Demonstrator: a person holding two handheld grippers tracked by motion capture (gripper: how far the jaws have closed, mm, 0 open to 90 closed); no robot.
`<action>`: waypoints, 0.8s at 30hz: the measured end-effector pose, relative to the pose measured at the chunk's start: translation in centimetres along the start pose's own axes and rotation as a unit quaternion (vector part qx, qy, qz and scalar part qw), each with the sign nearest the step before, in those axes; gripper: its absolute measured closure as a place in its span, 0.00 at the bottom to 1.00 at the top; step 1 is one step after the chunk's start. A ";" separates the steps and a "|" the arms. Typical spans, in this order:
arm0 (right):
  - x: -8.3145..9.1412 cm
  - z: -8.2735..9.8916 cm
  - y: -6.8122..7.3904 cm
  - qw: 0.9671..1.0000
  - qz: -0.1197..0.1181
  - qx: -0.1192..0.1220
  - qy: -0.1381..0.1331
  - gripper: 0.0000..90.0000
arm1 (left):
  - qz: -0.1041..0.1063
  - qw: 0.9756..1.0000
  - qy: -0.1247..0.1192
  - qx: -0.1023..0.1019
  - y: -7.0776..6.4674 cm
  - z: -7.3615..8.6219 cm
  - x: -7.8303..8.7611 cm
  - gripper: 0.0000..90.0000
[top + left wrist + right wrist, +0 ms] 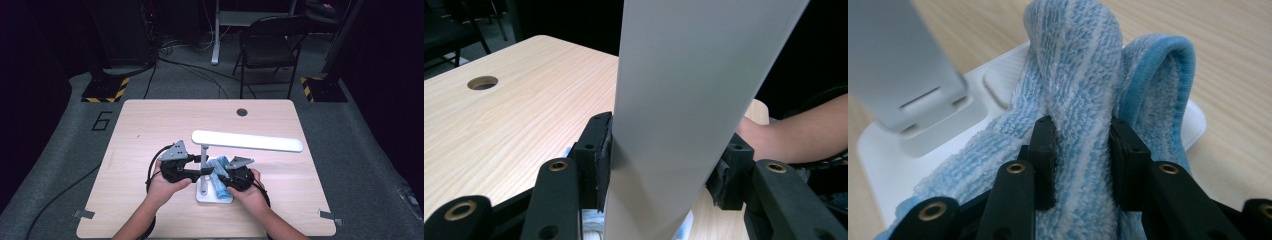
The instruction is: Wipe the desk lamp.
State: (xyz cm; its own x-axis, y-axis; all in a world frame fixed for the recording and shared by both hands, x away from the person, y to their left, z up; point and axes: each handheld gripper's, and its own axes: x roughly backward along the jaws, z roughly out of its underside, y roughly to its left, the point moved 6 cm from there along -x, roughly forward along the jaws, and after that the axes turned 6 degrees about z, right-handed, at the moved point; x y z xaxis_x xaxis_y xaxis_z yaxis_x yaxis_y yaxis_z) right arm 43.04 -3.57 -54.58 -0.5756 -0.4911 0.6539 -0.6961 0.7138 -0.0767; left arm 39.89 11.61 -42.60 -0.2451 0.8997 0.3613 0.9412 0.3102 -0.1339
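Observation:
A white desk lamp stands near the front of the table, with a long bar head [247, 140], a post [204, 165] and a flat base [212, 197]. My left gripper [201, 167] is shut on the post [684, 110], one pad on each side, as the left gripper view [664, 160] shows. A blue and white striped cloth [218, 175] lies bunched on the base. In the right gripper view my right gripper [1082, 137] is shut on a fold of the cloth [1083, 65], over the base [898, 160] and beside the post's foot [898, 65].
The wooden table [150, 130] has a round cable hole [242, 112] at the back. A black folding chair [270, 45] and cables stand on the floor beyond. The person's right forearm [784, 140] rests behind the lamp post.

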 end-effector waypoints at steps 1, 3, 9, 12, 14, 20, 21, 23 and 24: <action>0.2 0.2 0.3 1.000 -0.004 -0.001 -0.001 0.75 | -0.005 1.000 0.002 -0.005 0.1 0.0 0.1 0.57; 0.6 0.5 0.7 1.000 -0.005 0.004 -0.005 0.75 | -0.004 1.000 0.002 -0.001 0.2 0.0 0.2 0.57; 1.3 1.1 2.1 1.000 -0.017 0.012 -0.011 0.75 | -0.009 1.000 0.000 0.010 0.8 0.2 0.7 0.58; 1.4 1.2 2.7 1.000 -0.018 0.018 -0.018 0.75 | -0.013 1.000 -0.007 0.022 1.1 0.4 1.1 0.59; 1.5 1.2 3.1 0.999 -0.022 0.026 -0.016 0.75 | -0.015 1.000 -0.004 0.024 1.2 0.5 1.4 0.60; 1.7 1.4 3.3 0.999 -0.031 0.038 -0.019 0.75 | -0.029 0.999 0.000 0.024 1.1 0.5 1.6 0.61; 1.8 1.5 3.3 0.999 -0.030 0.037 -0.020 0.75 | -0.031 0.999 -0.001 0.026 1.1 0.5 1.6 0.61; 1.9 1.7 3.3 0.999 -0.031 0.033 -0.018 0.75 | -0.033 0.999 -0.004 0.028 1.0 0.5 1.6 0.62; 2.0 1.7 3.3 0.999 -0.033 0.036 -0.017 0.75 | -0.037 0.999 -0.004 0.027 1.0 0.6 1.7 0.62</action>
State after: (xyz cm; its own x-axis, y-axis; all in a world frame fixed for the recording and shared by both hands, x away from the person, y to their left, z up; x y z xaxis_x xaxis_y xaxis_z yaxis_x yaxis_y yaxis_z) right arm 38.86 -3.04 -54.80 -0.5411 -0.5527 0.6338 -0.7608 0.6428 -0.0890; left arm 40.29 13.57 -42.65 -0.3161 0.8755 0.3655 0.9066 0.3923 -0.1555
